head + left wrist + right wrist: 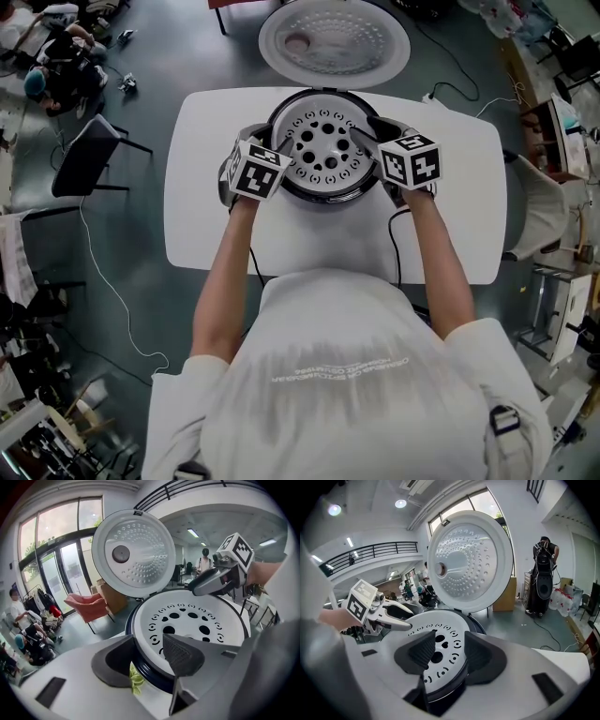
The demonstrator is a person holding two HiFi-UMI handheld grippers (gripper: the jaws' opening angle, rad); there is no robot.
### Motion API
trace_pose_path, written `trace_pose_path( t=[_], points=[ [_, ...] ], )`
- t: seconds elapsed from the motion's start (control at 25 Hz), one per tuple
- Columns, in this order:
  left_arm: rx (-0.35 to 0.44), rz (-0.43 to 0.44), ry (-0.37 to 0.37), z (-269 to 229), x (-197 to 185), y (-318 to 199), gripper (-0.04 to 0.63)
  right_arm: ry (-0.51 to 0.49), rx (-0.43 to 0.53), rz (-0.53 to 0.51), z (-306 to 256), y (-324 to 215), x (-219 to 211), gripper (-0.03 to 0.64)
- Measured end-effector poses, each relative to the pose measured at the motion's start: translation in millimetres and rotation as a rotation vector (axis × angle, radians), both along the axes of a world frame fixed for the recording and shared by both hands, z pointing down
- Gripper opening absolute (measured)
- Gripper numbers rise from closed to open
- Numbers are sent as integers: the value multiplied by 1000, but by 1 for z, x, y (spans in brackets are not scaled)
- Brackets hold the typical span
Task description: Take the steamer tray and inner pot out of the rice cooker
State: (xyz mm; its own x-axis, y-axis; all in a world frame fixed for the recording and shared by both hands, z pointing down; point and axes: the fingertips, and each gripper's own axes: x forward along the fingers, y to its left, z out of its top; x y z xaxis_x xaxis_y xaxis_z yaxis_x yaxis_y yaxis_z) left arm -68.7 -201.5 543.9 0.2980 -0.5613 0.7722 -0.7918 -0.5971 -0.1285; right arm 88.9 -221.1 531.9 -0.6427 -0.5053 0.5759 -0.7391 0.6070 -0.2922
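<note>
The rice cooker stands open on the white table, its round lid tipped back. The white perforated steamer tray sits in its mouth and hides the inner pot beneath. My left gripper is at the tray's left edge. In the left gripper view it is open, one pad over the tray, the other outside the dark rim. My right gripper is at the right edge. In the right gripper view it stands open astride the tray's rim, with a gap showing at the pads.
The table has bare surface on both sides of the cooker. A dark chair stands left of it and a pale chair to the right. A cable trails on the floor. People sit at the far left.
</note>
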Motion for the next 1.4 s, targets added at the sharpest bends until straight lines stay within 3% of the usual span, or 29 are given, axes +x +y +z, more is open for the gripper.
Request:
trace_pose_path(
  t=[0.6,0.76,0.8,0.84,1.4],
  points=[
    [10,-102,119,-2,-9,-3,149,29,13,-26,0,0,7,232],
    [12,-134,172,-3,-8,-4,146,81,32,-58,3,5,7,221],
    [13,-135,171,-4,-9,-4,146,89,34,-69,3,7,4,221],
    [14,-134,164,-4,-9,-4,146,92,34,-78,3,8,2,169],
    [21,-134,138,-6,-7,-5,138,22,1,-33,4,6,3,175]
  ],
)
